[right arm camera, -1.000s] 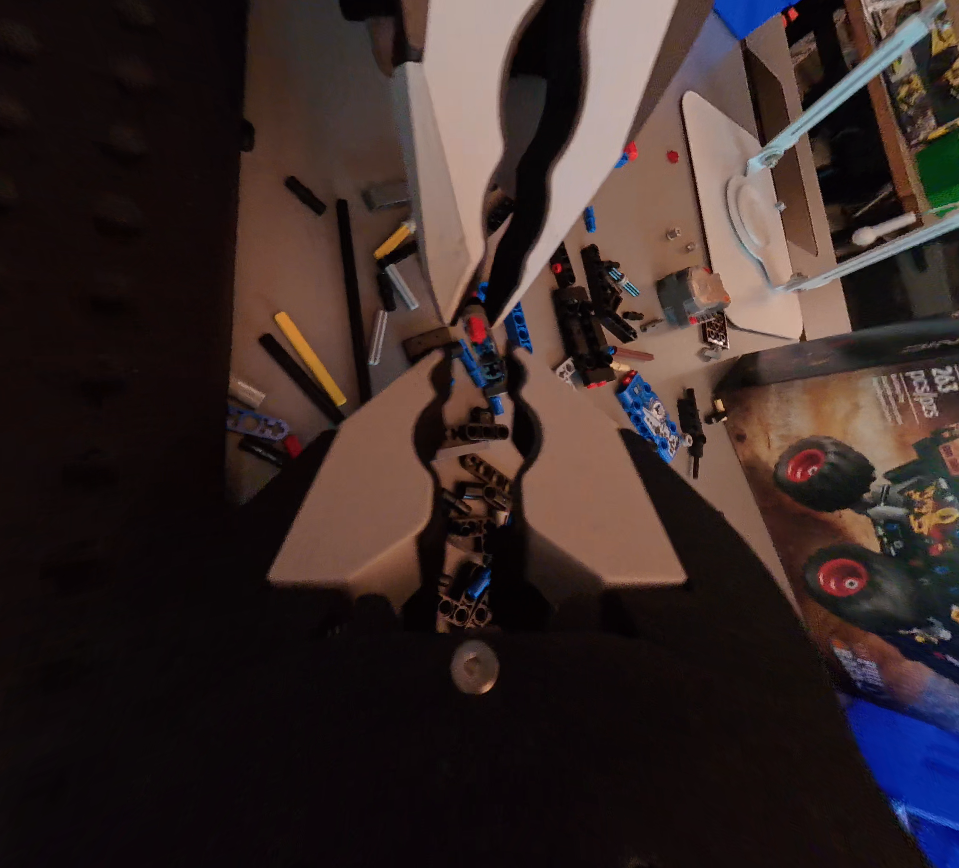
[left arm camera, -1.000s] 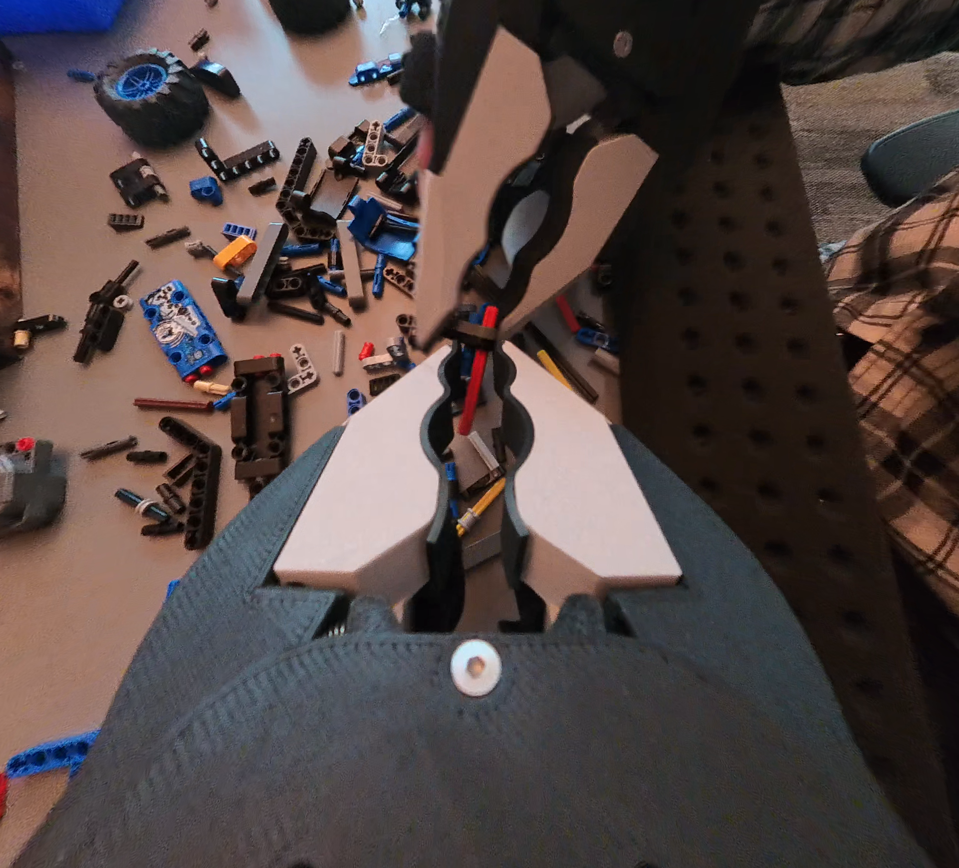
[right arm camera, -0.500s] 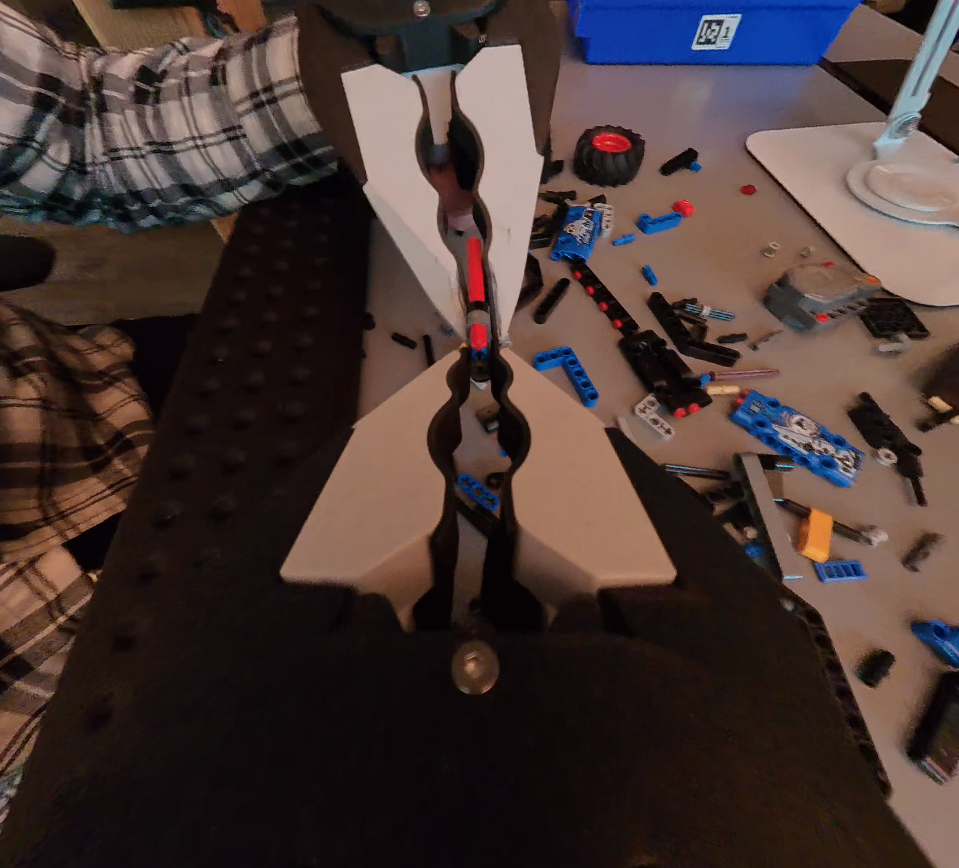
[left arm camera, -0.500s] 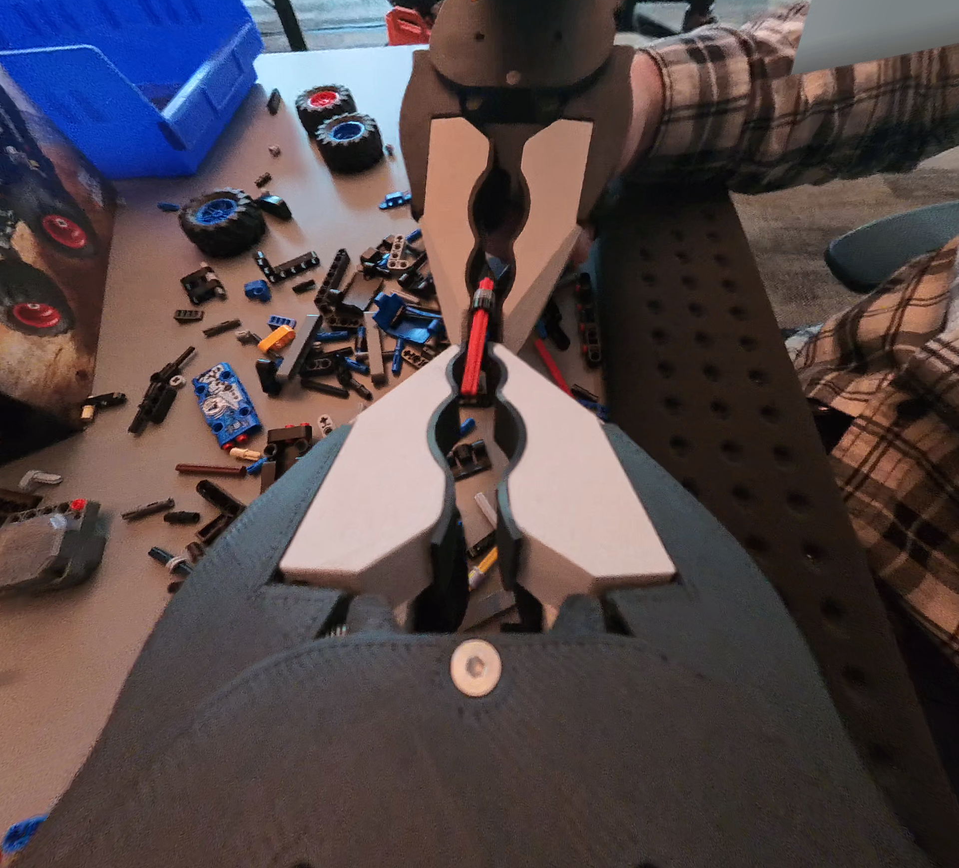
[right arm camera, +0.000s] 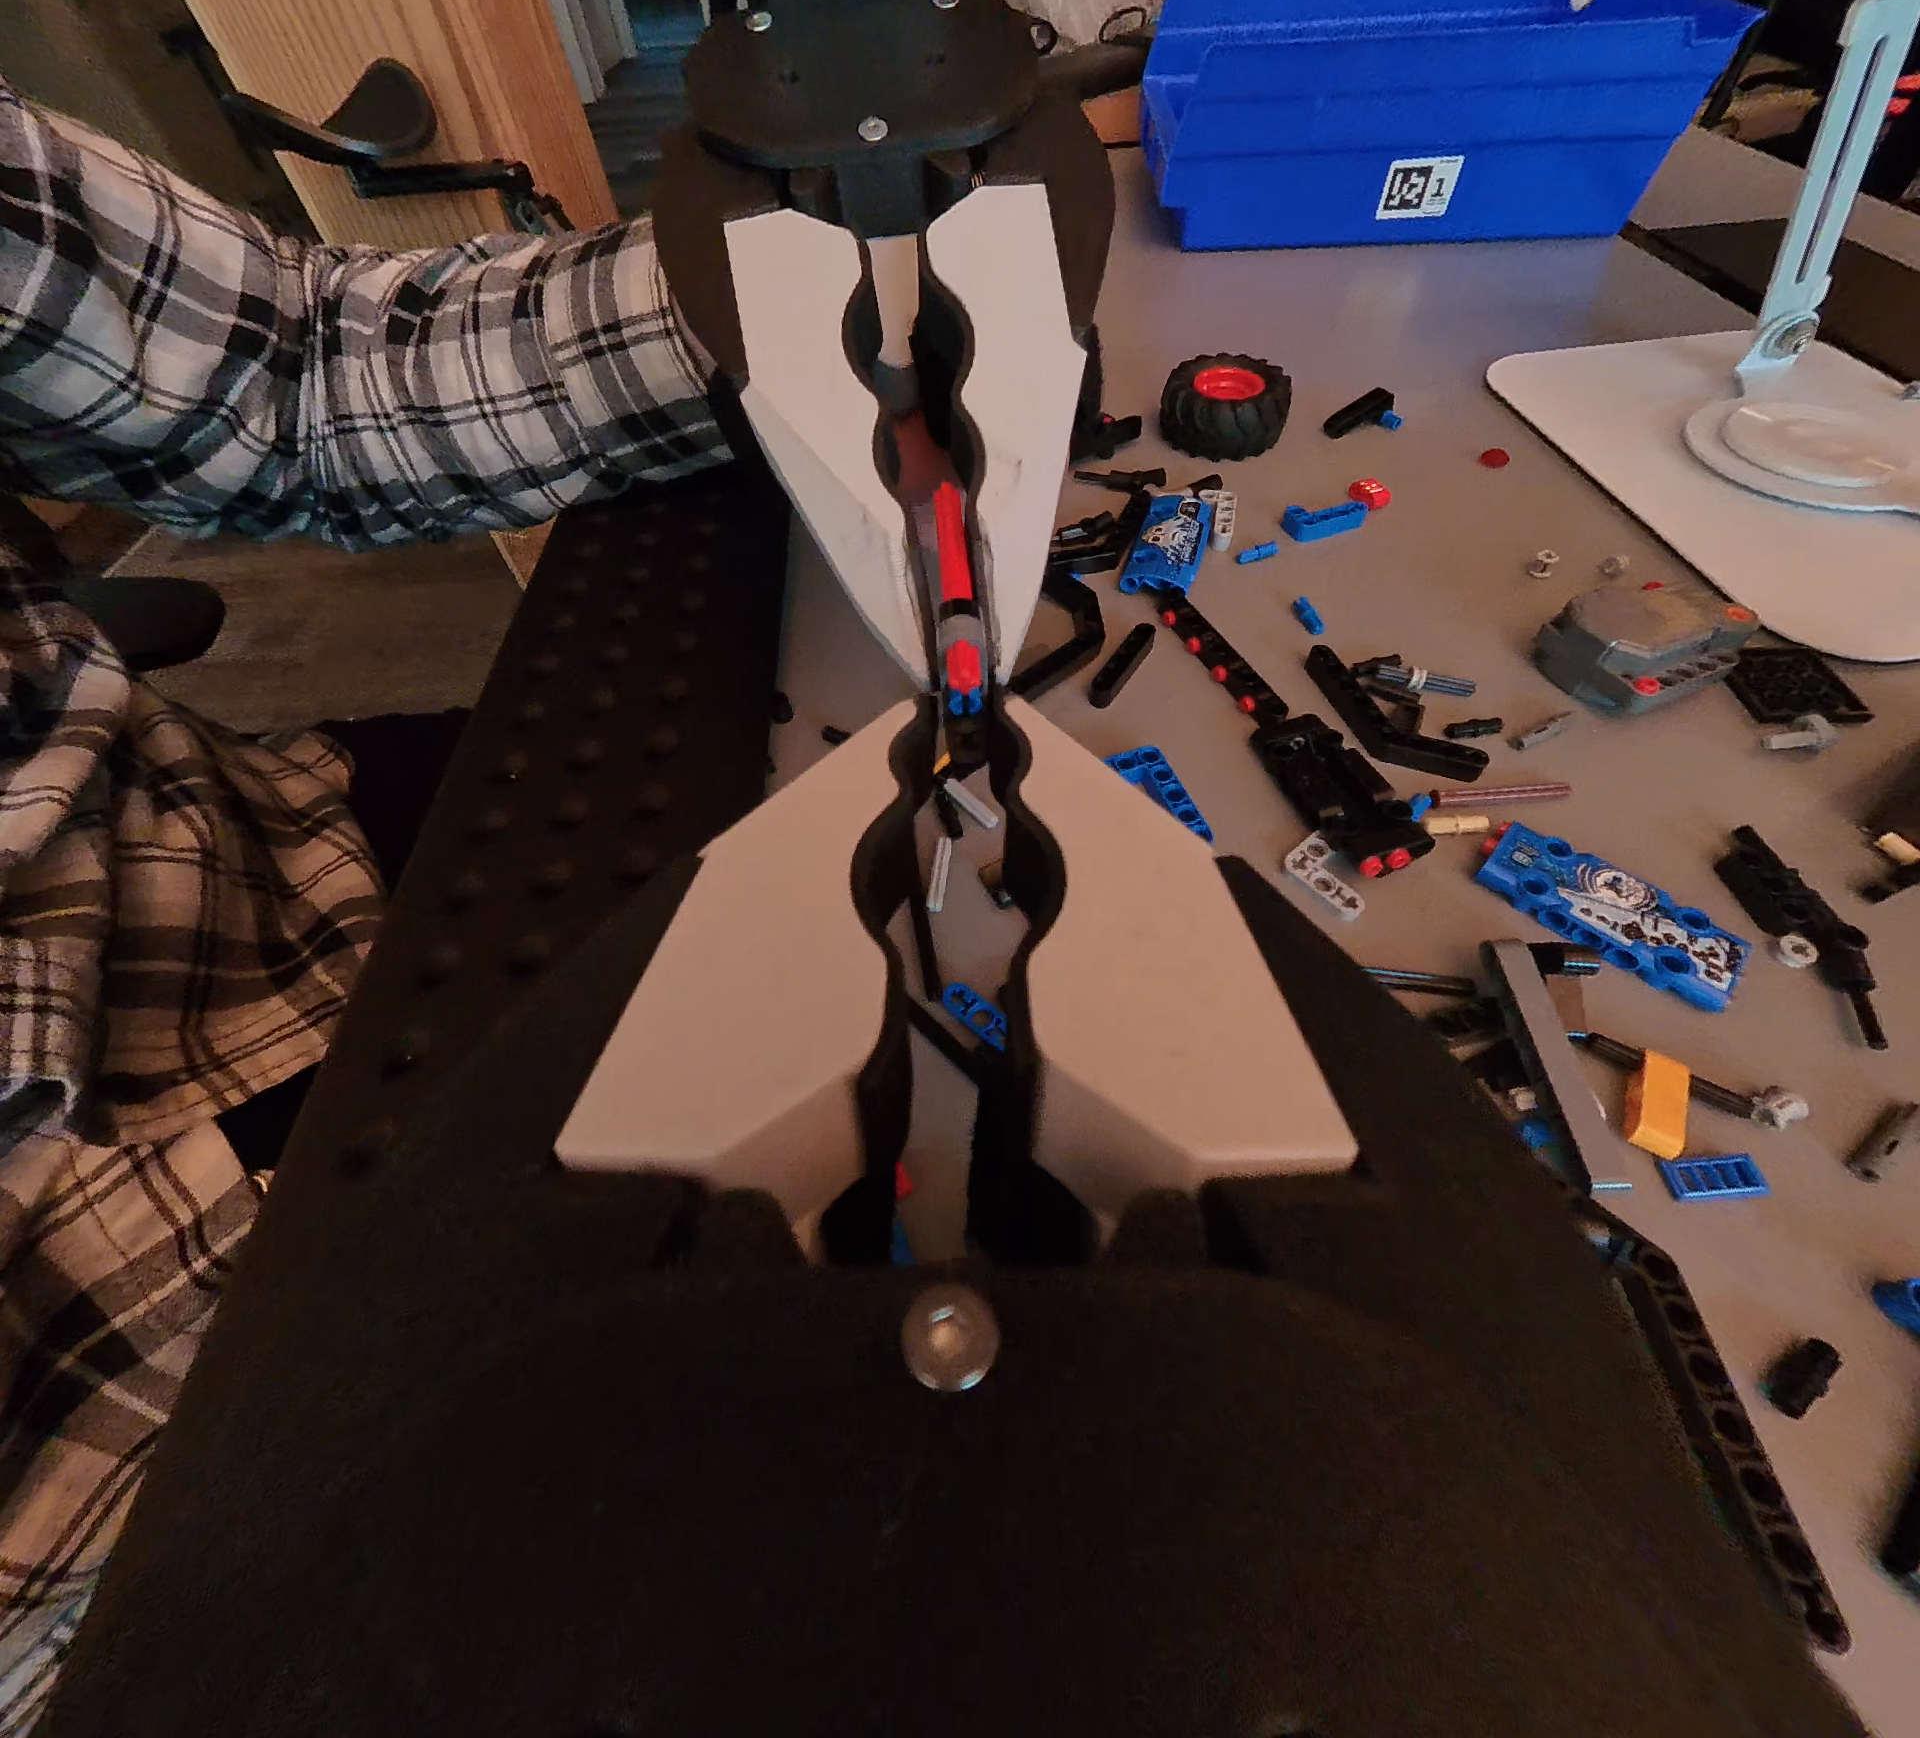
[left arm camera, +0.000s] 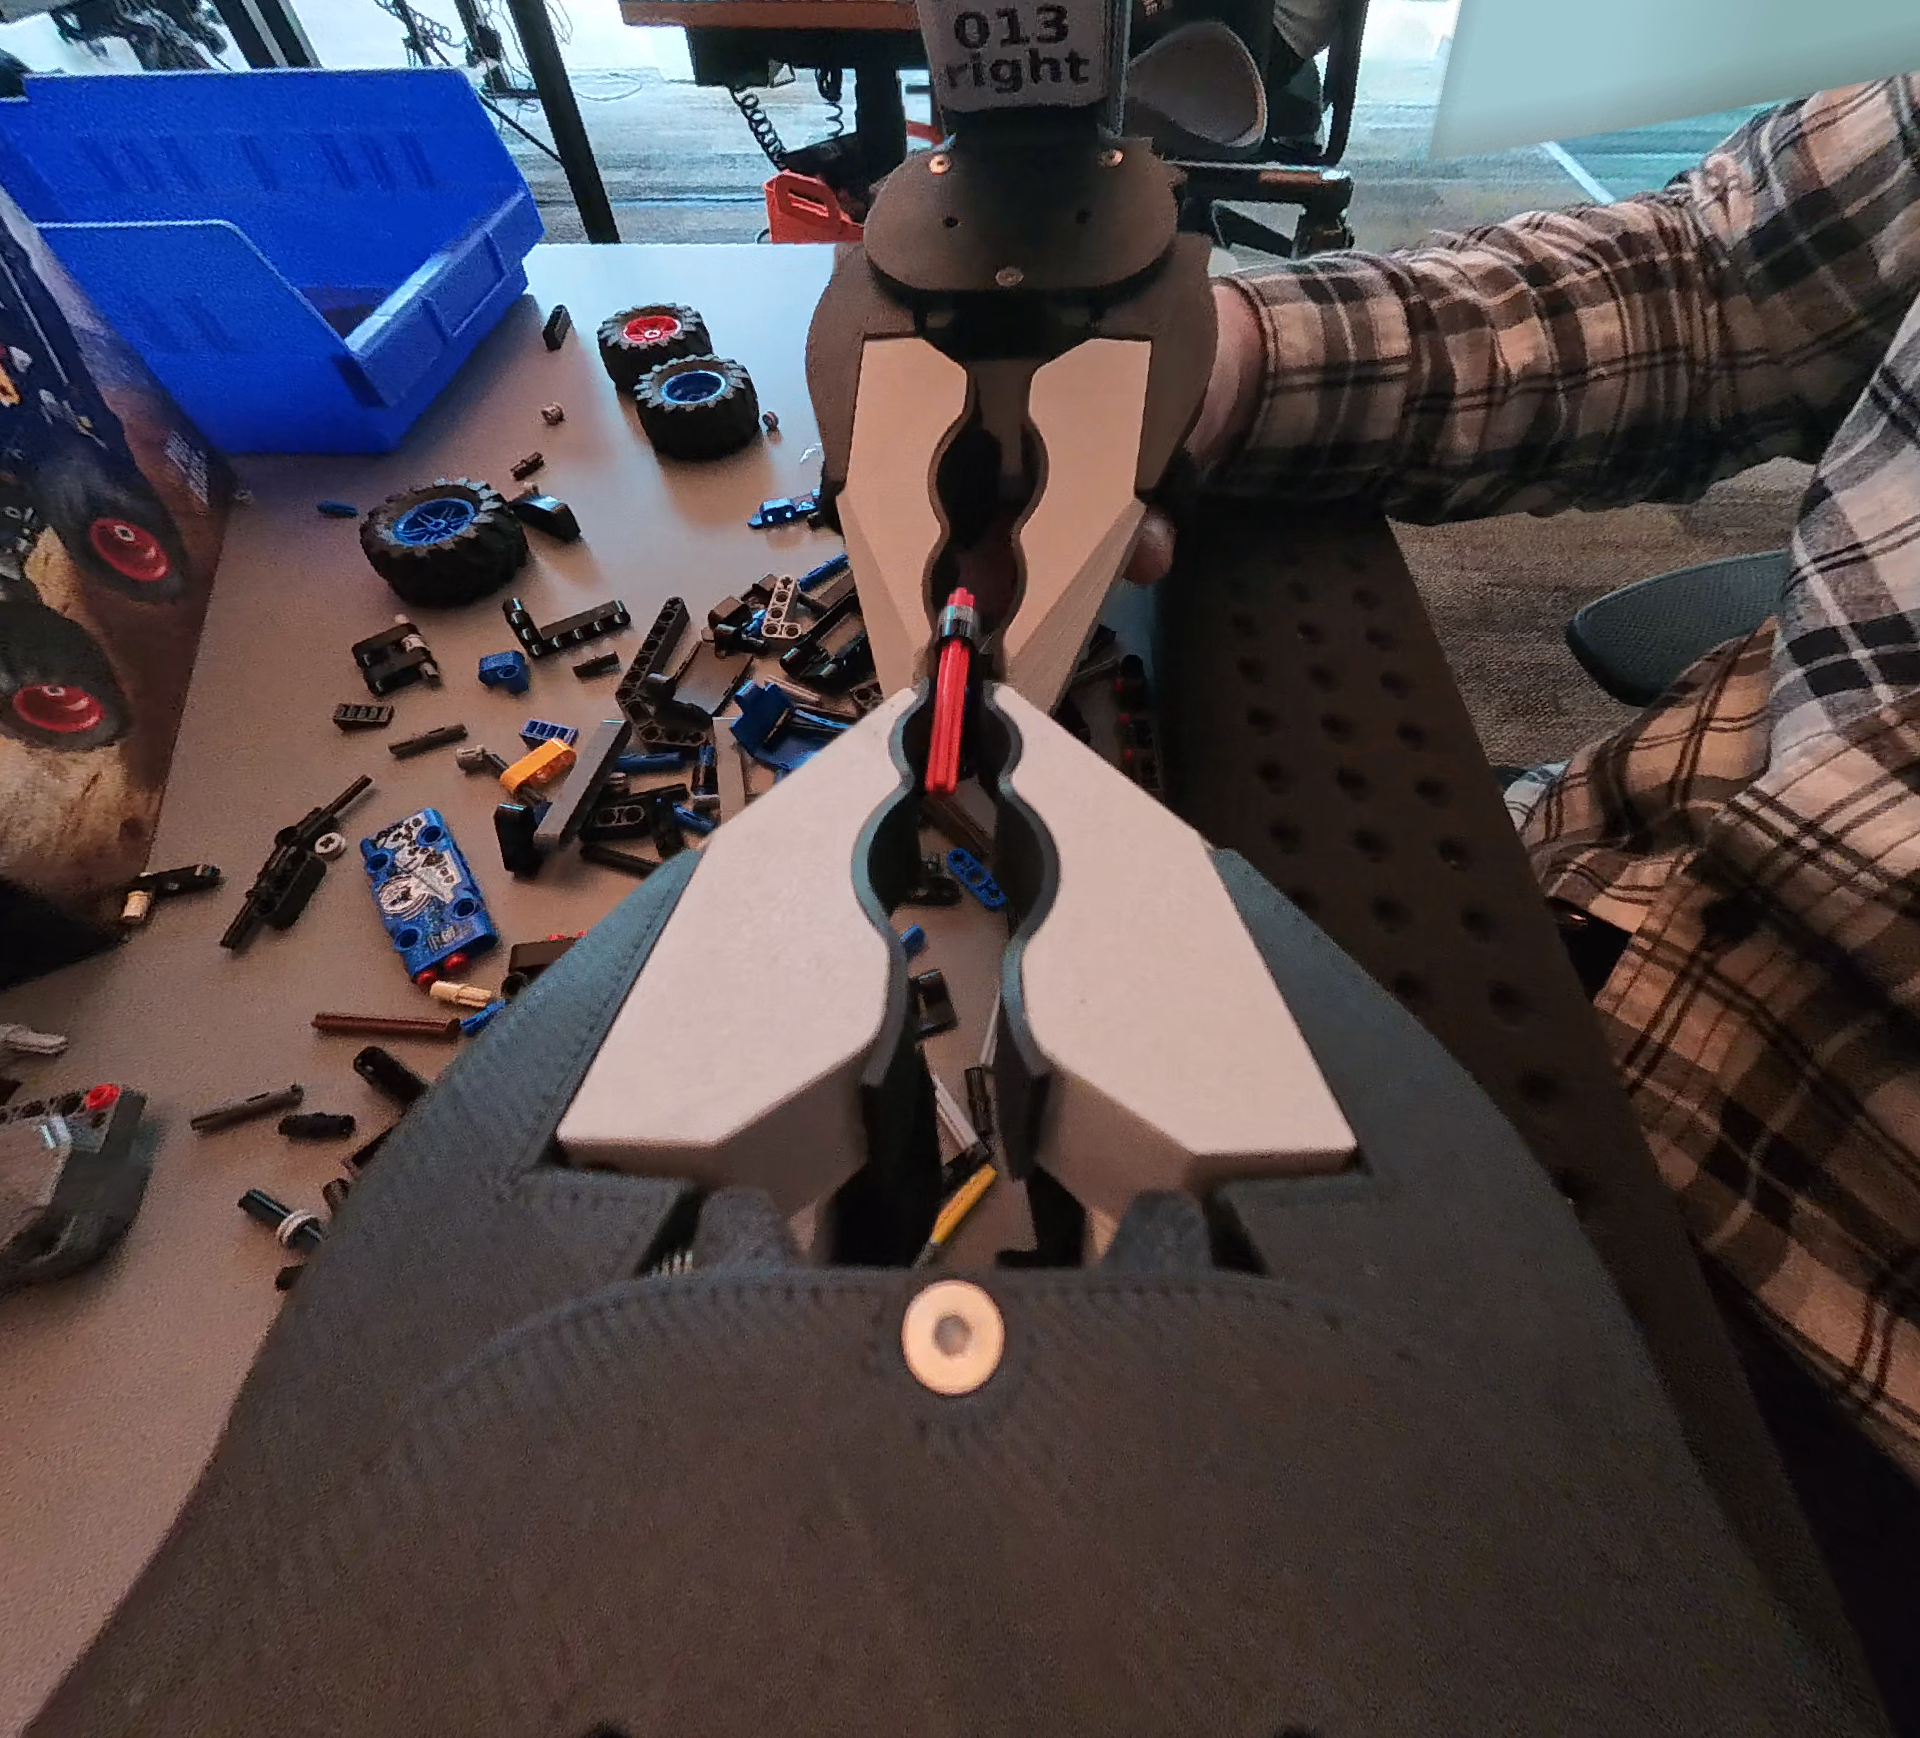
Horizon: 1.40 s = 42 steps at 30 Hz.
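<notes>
— What's nearest to me?
— My left gripper [left arm camera: 951, 701], jaws pinching a red axle [left arm camera: 948, 720] above the grey table [left arm camera: 260, 608].
— And beyond?
— The right gripper [right arm camera: 961, 712] meets it tip to tip, clamped on the axle's black end piece [right arm camera: 961, 722]. Loose bricks crowd below; a blue bin [left arm camera: 270, 265] borders the far edge.

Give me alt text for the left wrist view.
The left gripper is shut on a red axle, tip to tip with the right gripper. Below lie scattered building pieces and toy wheels on a grey table.
</notes>
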### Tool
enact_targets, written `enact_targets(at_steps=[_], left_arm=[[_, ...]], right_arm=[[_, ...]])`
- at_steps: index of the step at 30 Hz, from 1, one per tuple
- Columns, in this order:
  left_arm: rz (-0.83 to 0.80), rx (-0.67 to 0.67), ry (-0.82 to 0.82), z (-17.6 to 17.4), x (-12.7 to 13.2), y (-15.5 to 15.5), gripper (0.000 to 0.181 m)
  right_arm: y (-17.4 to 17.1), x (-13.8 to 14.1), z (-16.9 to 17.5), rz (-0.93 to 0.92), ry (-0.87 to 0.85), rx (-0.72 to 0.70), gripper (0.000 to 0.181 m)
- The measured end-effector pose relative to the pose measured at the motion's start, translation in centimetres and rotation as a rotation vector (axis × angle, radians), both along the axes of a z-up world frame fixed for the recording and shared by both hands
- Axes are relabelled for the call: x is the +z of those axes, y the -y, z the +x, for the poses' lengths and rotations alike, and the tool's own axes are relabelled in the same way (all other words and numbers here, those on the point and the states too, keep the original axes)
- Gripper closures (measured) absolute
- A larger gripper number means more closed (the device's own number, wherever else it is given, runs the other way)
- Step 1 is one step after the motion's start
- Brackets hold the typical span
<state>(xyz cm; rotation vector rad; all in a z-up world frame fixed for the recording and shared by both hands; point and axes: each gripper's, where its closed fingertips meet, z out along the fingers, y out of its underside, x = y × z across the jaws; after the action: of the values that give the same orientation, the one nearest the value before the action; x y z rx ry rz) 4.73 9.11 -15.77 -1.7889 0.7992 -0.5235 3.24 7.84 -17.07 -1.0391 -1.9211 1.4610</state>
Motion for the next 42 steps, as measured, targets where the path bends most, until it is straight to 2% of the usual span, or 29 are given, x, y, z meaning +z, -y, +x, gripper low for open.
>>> enact_targets(at_steps=[6, 16, 29, 35, 42], left_arm=[[0.016, 0.004, -0.035, 0.2, -0.2, 0.0, 0.176], [0.033, 0.006, 0.056, 0.4, 1.2, -0.2, 0.177], [0.042, -0.003, -0.068, 0.1, 0.3, 0.0, 0.179], [0.075, 0.038, 0.073, -0.2, 2.0, -0.6, 0.178], [0.065, 0.030, 0.042, 0.2, 1.5, -0.7, 0.179]], right_arm=[[0.0, -0.4, 0.1, 0.032, 0.007, -0.001, 0.176], [-0.5, 1.3, 0.6, -0.035, -0.053, -0.011, 0.176], [-1.0, 1.8, 1.4, -0.093, -0.062, 0.006, 0.177], [-1.7, 2.4, 1.3, -0.186, -0.061, -0.009, 0.176], [-1.5, 1.9, 1.0, -0.151, -0.054, -0.017, 0.175]])
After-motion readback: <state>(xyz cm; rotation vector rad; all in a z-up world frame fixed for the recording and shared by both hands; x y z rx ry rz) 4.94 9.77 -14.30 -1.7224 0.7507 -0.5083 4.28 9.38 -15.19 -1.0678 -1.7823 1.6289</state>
